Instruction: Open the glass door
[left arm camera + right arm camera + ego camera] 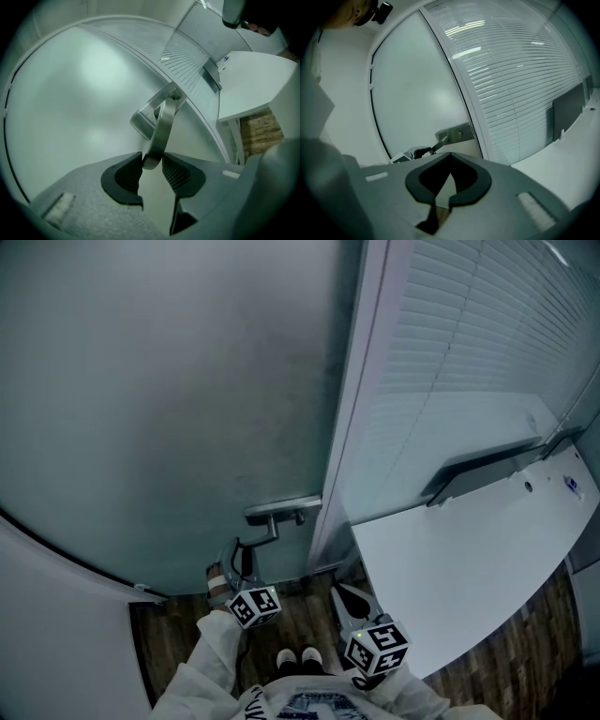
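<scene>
Left gripper (152,163) clamped on lever end of door handle (164,122). Right gripper (449,157) jaws together, empty, well clear of it.

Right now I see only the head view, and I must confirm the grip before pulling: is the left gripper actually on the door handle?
Observer: Yes. Its own view shows the left gripper pinching the free end of the door handle between both pads.
Operator: Is the right gripper holding anything?
Observer: No. The right gripper is shut on nothing and sits back from the glass door.
</scene>
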A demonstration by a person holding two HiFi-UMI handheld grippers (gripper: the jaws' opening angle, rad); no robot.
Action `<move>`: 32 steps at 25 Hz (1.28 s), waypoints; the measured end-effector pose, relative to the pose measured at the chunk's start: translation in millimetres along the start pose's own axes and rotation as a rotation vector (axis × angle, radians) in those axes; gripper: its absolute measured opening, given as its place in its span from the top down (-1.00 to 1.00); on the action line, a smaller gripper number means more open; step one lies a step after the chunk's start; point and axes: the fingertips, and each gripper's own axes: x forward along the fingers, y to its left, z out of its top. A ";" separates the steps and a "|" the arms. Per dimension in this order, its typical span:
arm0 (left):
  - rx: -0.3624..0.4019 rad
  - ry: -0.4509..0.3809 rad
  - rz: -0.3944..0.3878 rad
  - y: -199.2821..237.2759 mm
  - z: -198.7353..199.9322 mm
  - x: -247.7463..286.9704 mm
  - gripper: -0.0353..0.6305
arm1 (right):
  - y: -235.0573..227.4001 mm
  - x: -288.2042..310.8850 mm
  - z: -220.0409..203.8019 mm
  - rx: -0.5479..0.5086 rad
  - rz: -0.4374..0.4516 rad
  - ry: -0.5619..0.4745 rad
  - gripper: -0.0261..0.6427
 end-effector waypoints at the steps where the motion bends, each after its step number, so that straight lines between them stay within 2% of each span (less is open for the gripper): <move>1: -0.001 0.003 -0.002 0.1 0.6 -2.9 0.50 | -0.6 -1.1 -0.6 0.003 0.002 0.000 0.90; 6: 0.027 0.033 -0.021 -2.5 -2.1 -17.2 0.50 | -2.2 -4.5 -5.3 0.023 0.015 -0.006 0.90; 13: 0.116 0.079 -0.027 -0.9 1.1 -46.0 0.50 | 7.5 -7.3 -6.2 0.044 0.065 -0.018 0.90; 17: 0.205 0.102 0.000 4.6 5.9 -66.5 0.47 | 11.8 -13.1 -6.9 0.042 0.093 -0.023 0.90; 22: 0.292 0.150 -0.031 14.6 13.4 -95.8 0.46 | 21.6 -31.3 -6.6 0.058 0.122 -0.018 0.90; 28: 0.294 0.179 -0.040 12.9 8.8 -111.7 0.45 | 26.9 -46.5 -29.6 0.076 0.141 0.023 0.90; 32: 0.303 0.169 -0.037 17.5 13.6 -126.9 0.44 | 33.3 -71.1 -26.2 0.077 0.126 0.011 0.90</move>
